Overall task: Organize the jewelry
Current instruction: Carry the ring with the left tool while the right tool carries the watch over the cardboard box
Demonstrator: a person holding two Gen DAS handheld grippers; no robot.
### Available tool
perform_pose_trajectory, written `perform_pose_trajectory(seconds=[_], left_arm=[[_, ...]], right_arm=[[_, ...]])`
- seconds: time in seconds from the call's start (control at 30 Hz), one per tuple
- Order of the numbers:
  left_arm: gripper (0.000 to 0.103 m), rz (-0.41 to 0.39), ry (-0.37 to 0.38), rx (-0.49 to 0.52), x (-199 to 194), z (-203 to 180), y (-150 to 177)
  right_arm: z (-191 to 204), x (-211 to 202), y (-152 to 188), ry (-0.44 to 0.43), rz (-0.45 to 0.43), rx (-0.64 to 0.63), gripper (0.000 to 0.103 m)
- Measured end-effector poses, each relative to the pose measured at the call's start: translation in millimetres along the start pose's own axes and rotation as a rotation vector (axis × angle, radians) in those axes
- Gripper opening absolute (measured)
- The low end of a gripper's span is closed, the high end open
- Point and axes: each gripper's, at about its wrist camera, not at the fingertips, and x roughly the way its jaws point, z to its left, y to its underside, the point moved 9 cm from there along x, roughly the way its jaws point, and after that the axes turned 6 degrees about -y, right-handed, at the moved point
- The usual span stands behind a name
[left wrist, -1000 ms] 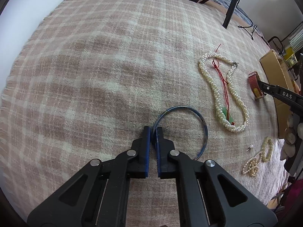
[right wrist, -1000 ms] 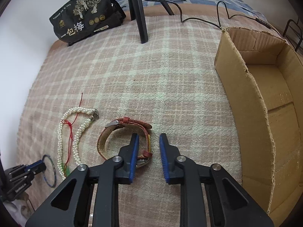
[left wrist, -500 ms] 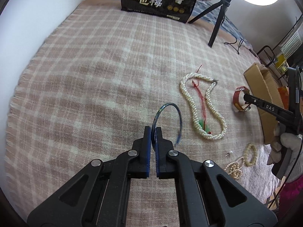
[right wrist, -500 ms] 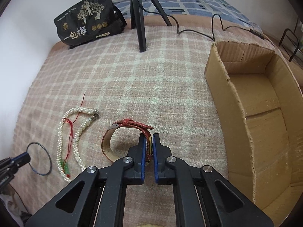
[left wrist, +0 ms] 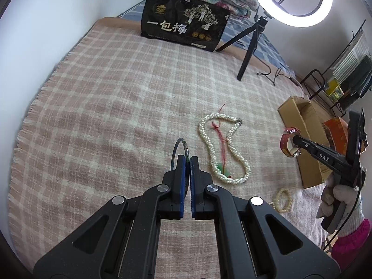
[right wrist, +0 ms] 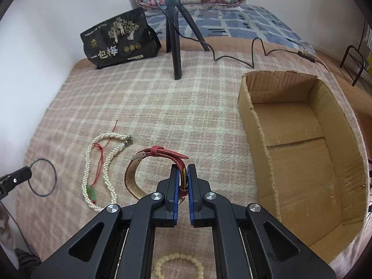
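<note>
Meanwhile the left gripper (left wrist: 187,159) pinches the blue bangle (left wrist: 177,147) tight, and the right gripper (right wrist: 183,171) clamps the red watch (right wrist: 153,154) near the cardboard box (right wrist: 258,137).

a lit ring light (left wrist: 290,0) is glowing at the top right of the left wrist view, blowing out to pure white, and its lower edge is showing as a bright strip along the top of the right wrist view. the light is falling evenly and brightly over the plaid blanket (left wrist: 116,97), leaving only soft, faint shadows. the white wall (right wrist: 34,34) is looking slightly washed out. both pictures are staying sharp in the middle, while the fisheye lens is bending straight lines strongly toward the edges and the corners are darkening into a black round border.
</note>
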Motion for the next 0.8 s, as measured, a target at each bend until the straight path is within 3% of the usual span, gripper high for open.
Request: perform_pose_trajectory(seconds=[0.33,0.8], left_arm=[[0.001,-0.047,0.071,0.042,-19.5,-53.3,-12.9],[0.001,-0.09,0.182,0.17,-29.0,-179.7,-22.0]], right_arm=[[-35.8,-55.2,14.3,0.011,-0.066,0.048,0.005],[-114.7,-111.9,40.1,0.098,-0.132,0.137,0.005]])
